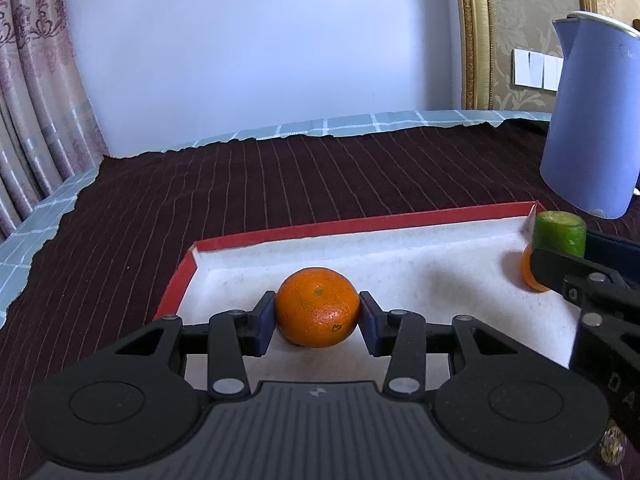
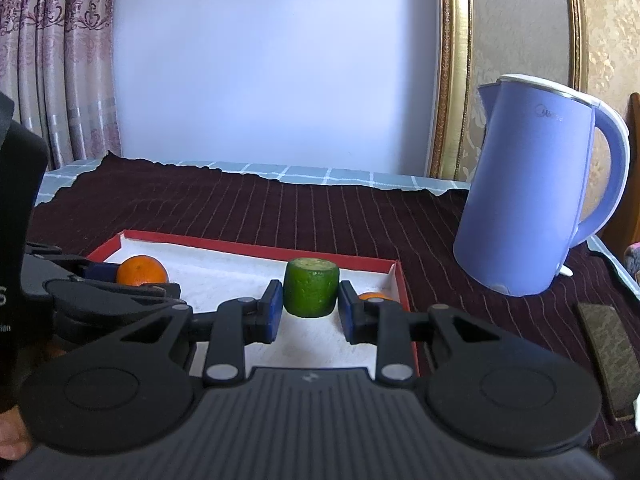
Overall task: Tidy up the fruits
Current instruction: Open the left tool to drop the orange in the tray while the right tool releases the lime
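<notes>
In the left wrist view the left gripper has its blue pads pressed on either side of an orange, so it is closed partway on the fruit, which sits between the fingertips over the white floor of the red-rimmed tray. Ahead and to the right of these tongs the right gripper carries a green fruit, with a second orange half hidden behind it in the tray's far right corner. A kettle stands beyond the tray on the right; its lettering is too blurred to read here. In the right wrist view the right gripper is clamped on the green fruit, its top cut flat, held just in front of the fingertips above the tray. The orange in the left gripper lies to the left. The kettle bears small writing near its rim, perhaps a brand, not legible. Both fruits seem to be mid-placement; next each pair needs lowering to the floor and easing apart.
</notes>
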Available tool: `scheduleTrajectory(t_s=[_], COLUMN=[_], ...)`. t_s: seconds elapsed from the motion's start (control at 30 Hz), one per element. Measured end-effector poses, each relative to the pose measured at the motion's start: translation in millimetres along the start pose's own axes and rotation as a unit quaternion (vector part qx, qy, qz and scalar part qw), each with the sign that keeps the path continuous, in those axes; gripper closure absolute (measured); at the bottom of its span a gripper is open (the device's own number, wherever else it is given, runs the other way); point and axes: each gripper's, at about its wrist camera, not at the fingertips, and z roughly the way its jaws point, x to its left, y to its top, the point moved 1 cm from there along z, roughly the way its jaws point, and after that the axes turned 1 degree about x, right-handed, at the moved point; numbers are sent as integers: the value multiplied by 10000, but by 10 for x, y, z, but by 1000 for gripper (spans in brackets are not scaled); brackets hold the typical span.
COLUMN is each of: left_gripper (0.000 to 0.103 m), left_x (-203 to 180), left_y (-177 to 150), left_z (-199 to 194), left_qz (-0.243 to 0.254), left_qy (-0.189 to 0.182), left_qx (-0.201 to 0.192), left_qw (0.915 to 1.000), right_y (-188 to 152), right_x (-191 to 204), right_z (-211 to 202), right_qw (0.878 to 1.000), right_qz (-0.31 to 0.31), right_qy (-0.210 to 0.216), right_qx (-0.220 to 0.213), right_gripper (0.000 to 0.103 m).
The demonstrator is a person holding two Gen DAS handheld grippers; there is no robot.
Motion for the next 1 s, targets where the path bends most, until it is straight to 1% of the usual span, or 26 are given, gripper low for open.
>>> scheduleTrajectory(t_s=[0.23,0.67,0.73,0.77,1.0], left_gripper=[61,60,60,60,59], left_x=[-34,-92,-108,-112,-118], left_y=[58,140,145,141,142], left_z=[100,238,244,244,234], left_qz=[-9,13,55,68,79], left_qy=[49,128,184,190,180], left_qx=[38,126,102,102,106], left_qw=[10000,9998,9998,9997,9998], right_y=[79,71,62,52,44], right_x=[-50,-79,-77,-71,-64], right_z=[141,381,428,437,381], right_qw=[9999,9994,9991,9991,9992], right_qz=[-42,14,-2,-28,-73], right_qy=[-91,-188,-187,-210,-273], right_qx=[87,294,373,374,280], right_gripper=[75,75,71,64,63])
